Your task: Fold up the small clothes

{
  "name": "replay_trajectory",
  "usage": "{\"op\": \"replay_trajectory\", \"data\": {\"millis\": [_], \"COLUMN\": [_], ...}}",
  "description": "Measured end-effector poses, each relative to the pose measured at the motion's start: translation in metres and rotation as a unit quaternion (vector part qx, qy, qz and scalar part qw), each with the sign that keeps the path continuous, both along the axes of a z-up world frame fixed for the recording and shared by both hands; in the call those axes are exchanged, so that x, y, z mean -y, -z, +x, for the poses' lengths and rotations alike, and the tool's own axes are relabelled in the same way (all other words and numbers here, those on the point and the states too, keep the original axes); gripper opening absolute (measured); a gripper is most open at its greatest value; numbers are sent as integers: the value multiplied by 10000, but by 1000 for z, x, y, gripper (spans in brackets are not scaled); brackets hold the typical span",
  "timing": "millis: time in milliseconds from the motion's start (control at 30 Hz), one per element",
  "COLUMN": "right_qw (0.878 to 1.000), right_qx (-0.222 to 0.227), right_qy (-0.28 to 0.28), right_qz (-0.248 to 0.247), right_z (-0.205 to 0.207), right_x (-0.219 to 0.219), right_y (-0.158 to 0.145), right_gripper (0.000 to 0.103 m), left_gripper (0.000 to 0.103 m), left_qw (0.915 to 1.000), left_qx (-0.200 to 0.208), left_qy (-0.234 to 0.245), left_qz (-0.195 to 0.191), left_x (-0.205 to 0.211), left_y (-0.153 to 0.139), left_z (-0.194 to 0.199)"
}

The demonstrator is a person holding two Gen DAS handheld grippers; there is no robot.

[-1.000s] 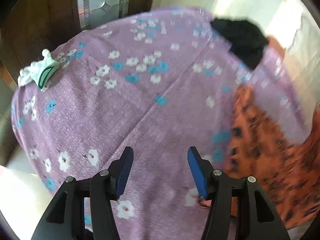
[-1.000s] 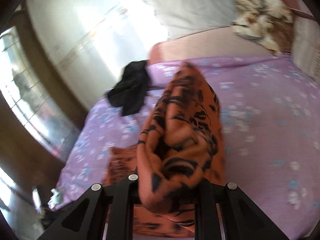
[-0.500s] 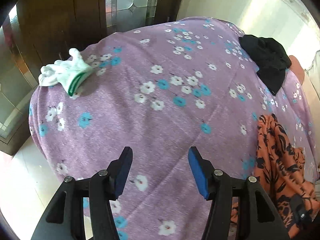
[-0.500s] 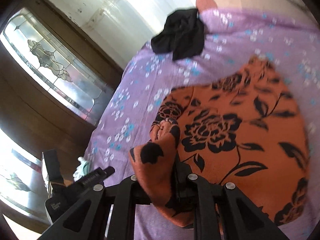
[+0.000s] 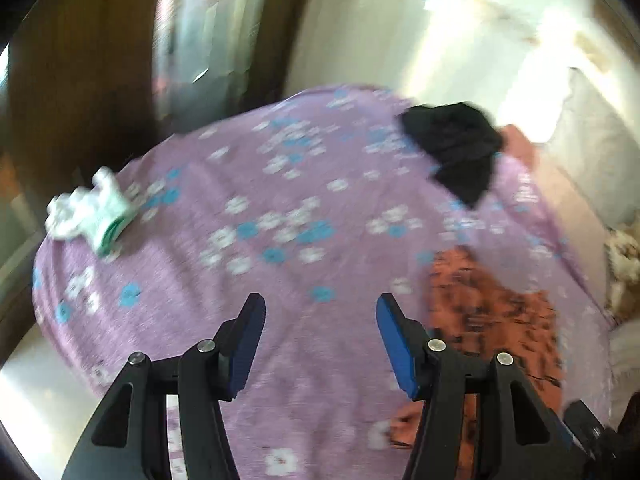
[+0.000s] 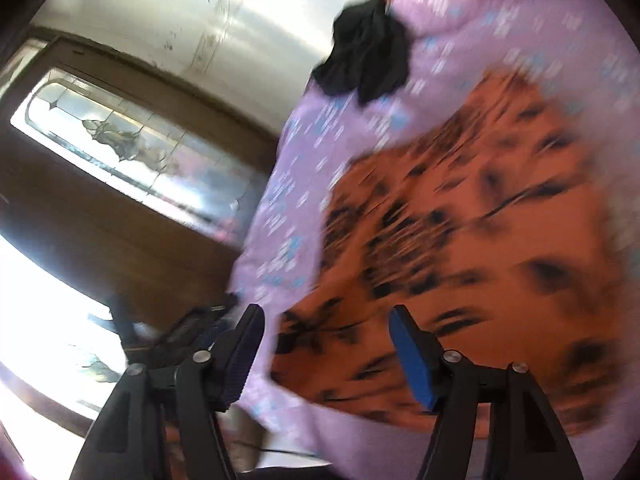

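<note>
Both tools are empty-handed right now. The right gripper point(image 6: 326, 332) hangs with its jaws spread wide and nothing between them, and just ahead of it and off to its right the orange garment point(image 6: 480, 248) lies spread flat on the purple flowered bedspread point(image 6: 304, 184). One corner of the cloth sits right in front of the jaw gap. The left gripper point(image 5: 318, 320) is likewise splayed open over bare bedspread point(image 5: 256, 272), with the same orange piece point(image 5: 492, 312) off to its right, partly behind its right finger.

Farther out from both tools, a crumpled black garment point(image 5: 456, 148) waits near the far edge of the bed, and a small white-and-green sock bundle point(image 5: 92, 212) lies far out to the left of the left gripper.

The orange piece looks thin, light and limp, the sort of cloth that drapes and bunches at a touch, so I'd expect it to slide on the bedspread if dragged. The sensible hold is at a corner or along a hem, pinching one layer cleanly, ideally one tool on each near corner, so an edge can be carried over evenly. Motion blur hides any seams or labels.
</note>
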State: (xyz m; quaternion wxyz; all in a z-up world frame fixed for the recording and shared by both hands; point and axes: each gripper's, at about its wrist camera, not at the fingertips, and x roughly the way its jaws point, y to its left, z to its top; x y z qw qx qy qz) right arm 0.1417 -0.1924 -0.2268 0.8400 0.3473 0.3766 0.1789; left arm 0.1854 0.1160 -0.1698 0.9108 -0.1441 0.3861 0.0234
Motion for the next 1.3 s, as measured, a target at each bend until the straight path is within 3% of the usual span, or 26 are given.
{"op": "replay_trajectory", "data": {"millis": [67,167,267,367,400,500,600,767,933,1000,1033,1167,1300], "right_qw": [9994,9963,9949,9908,9901,9861,9889,9875,9812,9708,9677,9620,9670], "right_qx": [57,15,-310,-537,-471,-604,-556,-441,-861,-1078,-976,-769,-799], "right_qy": [194,372,291,166,158,-25,-146,462,914,1022,1057,1163,1146], "right_qz": [-293,-774,-915,-1235,-1310,-1546,-1372,-1440,-1466,-1885,-2072,-2349,-2129], "right_z": [-13,-27,-31,-29,-29,-19,-8,36,101,126,131,137,130], "right_x": [19,37,42,32,30,26,37,57,61,57,55,48,54], "right_y": [-3,0,24,48,48,40,22,-1,18,41,47,48,42], "right_gripper": [46,40,38,33,33,33,34,34,32,32,32,32,32], "left_gripper": [59,67,67,67,67,67,68,68,68,68,68,68,68], "left_qw": [9986,9946,9880,9738,9724,9755,9764,9764,9754,9757,9762,9808,9909], "left_qx": [302,403,-92,-1034,-1287,-1472,-1635,-1652,-1645,-1650,-1650,-1475,-795], "left_qy": [430,912,1094,959,847,603,560,558,587,632,666,663,652], "left_qz": [6,287,1082,1787,1753,1520,1295,1274,1345,1296,1240,1087,872], "left_x": [20,53,89,102,98,80,71,70,74,74,74,69,60], "left_y": [-9,-13,10,52,62,69,75,78,79,80,79,66,32], "left_z": [-8,-18,-10,12,19,29,34,36,40,43,45,43,19]}}
